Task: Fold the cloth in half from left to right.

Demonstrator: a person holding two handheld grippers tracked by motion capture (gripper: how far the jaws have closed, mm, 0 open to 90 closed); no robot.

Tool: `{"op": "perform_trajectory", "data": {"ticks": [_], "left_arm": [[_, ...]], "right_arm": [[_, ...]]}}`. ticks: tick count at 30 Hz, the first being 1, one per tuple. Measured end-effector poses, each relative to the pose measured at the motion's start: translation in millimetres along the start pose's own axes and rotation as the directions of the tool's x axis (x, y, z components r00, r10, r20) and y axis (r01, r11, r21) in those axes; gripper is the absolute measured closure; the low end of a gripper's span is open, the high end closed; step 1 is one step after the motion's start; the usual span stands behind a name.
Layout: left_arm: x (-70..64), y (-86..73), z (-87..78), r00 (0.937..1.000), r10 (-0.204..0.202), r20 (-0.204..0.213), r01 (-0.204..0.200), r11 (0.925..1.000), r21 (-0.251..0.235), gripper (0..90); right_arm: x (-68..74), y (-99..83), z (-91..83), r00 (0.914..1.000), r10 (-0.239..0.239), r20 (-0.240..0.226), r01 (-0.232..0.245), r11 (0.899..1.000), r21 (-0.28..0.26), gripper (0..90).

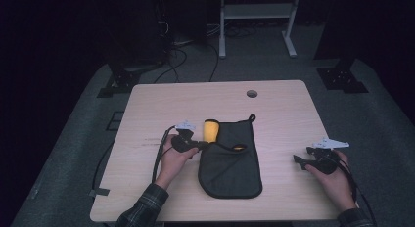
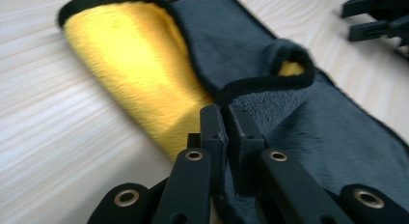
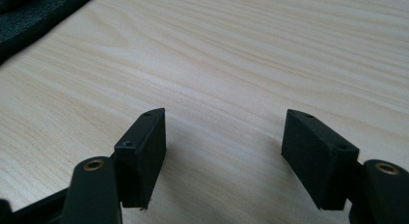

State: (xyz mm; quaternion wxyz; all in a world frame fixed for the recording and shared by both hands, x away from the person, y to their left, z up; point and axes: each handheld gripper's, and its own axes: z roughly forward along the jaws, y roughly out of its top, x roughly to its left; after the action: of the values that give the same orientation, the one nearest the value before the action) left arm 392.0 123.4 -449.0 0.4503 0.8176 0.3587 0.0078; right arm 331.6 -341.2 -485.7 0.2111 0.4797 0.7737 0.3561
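Pale wooden counter [image 1: 284, 114]: dark grey fleece mitt with yellow lining [image 1: 230, 163], edge pinched by left claw [image 2: 226, 120]; right claw [image 3: 224, 147] spread, well apart.

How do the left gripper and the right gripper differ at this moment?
The left gripper has its jaws shut on the dark cloth at its folded edge; the right gripper has its jaws wide open, holding nothing. The left one is at the cloth; the right one is apart, over bare table. Both are black and hand-held.

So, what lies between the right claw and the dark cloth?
Only bare table lies between the right claw and the dark cloth, as the high view shows.
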Motion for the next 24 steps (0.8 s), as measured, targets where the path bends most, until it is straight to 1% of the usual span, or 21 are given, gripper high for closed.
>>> {"op": "perform_trajectory", "data": {"ticks": [5,9,13,16,20,23,24], "left_arm": [[-14.6,1.6,-1.7,0.9988,0.019,0.044,-0.018,0.9998,-0.008,85.3],[-29.9,3.9,0.8,0.9954,0.048,0.082,-0.049,0.9988,0.001,85.3],[-46.6,3.5,8.5,0.9891,0.079,0.124,-0.082,0.9965,0.017,85.3],[-58.3,2.9,15.1,0.9829,0.100,0.154,-0.106,0.9939,0.030,85.3],[-71.2,0.9,23.0,0.9752,0.119,0.187,-0.131,0.9900,0.053,85.3],[-80.4,-1.3,29.0,0.9687,0.136,0.207,-0.152,0.9865,0.061,85.3],[-83.5,-1.7,30.6,0.9660,0.144,0.214,-0.162,0.9844,0.069,85.3]], "right_arm": [[0.0,0.0,0.0,1.0000,0.000,0.000,0.000,1.000,0.000,31.3],[0.0,0.0,0.0,1.0000,0.000,0.000,0.000,1.000,0.000,31.3],[0.0,0.0,0.0,1.0000,0.000,0.000,0.000,1.000,0.000,31.3],[0.0,0.0,-0.1,1.0000,0.000,0.000,0.000,1.000,0.000,31.3],[0.0,0.0,0.0,1.0000,0.000,0.000,0.000,1.000,0.000,31.3],[0.0,0.0,0.0,1.0000,0.000,0.000,0.000,1.000,0.000,31.3],[0.0,0.0,0.0,1.0000,0.000,0.000,0.000,1.000,0.000,31.2]]}}
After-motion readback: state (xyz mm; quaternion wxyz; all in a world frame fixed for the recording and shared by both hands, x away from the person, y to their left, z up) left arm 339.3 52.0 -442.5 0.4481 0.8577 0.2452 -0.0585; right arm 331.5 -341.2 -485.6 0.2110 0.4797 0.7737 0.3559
